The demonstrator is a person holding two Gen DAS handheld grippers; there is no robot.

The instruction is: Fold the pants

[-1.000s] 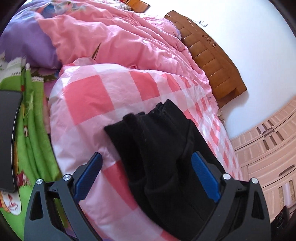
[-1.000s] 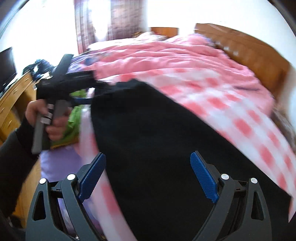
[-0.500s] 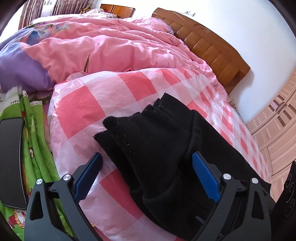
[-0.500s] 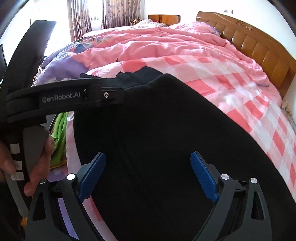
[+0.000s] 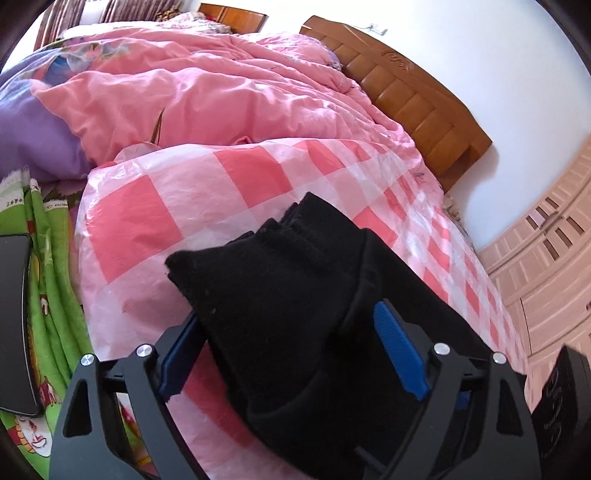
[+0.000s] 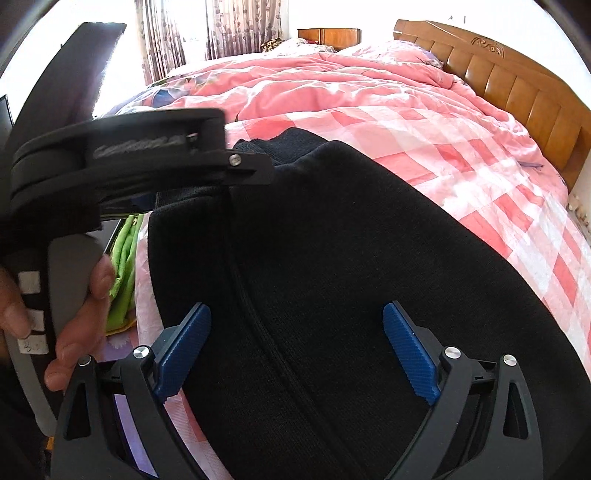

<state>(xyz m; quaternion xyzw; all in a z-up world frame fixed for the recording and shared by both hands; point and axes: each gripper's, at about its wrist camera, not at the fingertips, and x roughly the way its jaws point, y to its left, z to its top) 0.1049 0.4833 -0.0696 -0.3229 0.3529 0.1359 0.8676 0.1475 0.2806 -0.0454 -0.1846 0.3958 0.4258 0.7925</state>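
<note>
Your left gripper, lower centre, is closing around the black pants to lift a fold off the checked sheet. Your right gripper hovers spread over the pants, pinching nothing.

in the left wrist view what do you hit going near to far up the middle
left claw, closing around the black pants → pink checked sheet → rumpled pink quilt → wooden nightstand
</note>
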